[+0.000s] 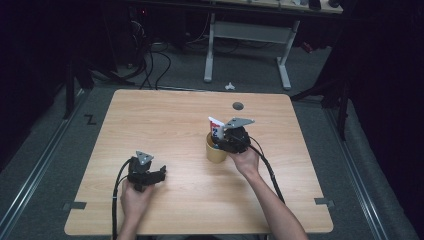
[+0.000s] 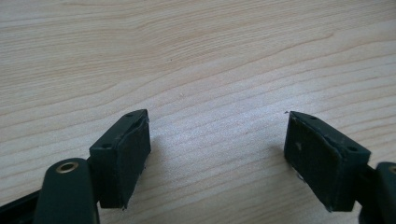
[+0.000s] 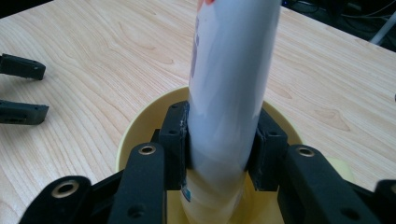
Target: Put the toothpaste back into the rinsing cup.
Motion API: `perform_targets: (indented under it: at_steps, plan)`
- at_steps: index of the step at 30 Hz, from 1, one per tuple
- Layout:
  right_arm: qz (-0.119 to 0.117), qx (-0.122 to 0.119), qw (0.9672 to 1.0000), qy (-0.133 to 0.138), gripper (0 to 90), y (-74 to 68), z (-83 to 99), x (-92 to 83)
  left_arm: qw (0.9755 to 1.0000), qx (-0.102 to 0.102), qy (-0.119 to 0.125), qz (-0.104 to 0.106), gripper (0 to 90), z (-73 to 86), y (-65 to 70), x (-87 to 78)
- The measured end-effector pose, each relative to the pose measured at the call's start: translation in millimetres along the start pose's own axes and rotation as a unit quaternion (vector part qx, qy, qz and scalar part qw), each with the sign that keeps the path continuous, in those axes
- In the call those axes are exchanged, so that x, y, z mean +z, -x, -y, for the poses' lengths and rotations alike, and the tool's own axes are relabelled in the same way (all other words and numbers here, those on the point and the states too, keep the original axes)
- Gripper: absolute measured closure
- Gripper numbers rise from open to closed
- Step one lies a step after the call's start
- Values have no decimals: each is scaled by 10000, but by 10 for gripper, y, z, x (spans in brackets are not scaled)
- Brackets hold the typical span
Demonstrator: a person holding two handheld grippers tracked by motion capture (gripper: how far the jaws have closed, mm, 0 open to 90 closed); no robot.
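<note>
Grey floor [image 1: 45,150] (dim room) surrounds a wooden table [image 1: 165,125].

Beneath the yellow cup [image 3: 140,122], smooth and slightly glossy like plastic, the table [image 1: 165,120] is pale matt wood-grain, while the white tube [image 3: 231,84] standing in that cup looks soft, satiny plastic between matt black rubbery pads [image 3: 175,140].
</note>
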State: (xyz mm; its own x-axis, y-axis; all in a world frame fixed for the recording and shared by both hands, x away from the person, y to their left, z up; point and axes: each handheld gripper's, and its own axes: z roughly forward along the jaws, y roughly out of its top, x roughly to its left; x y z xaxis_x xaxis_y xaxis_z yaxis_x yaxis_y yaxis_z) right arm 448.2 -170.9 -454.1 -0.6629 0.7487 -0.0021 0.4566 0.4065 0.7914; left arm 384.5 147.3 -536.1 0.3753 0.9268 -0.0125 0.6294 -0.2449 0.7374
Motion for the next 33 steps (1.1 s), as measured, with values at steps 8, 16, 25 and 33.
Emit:
perform_targets:
  at_steps: [8, 16, 25, 33]
  plan:
    - [5, -17, 10000, -48, 637, -2, -5, 17, 10000, 0, -2, 4, 230, 0, 0, 0]
    - [12, -21, 9999, -136, 639, -10, 5, 46, 10000, -1, 0, 1, 230, 0, 0, 0]
    - [-4, -31, 9998, -207, 638, -20, 5, 74, 10000, -1, -3, 5, 230, 0, -1, 0]
    - [-25, -41, 9997, -238, 637, -5, -1, 80, 10000, 1, -2, 1, 230, 0, 0, 0]
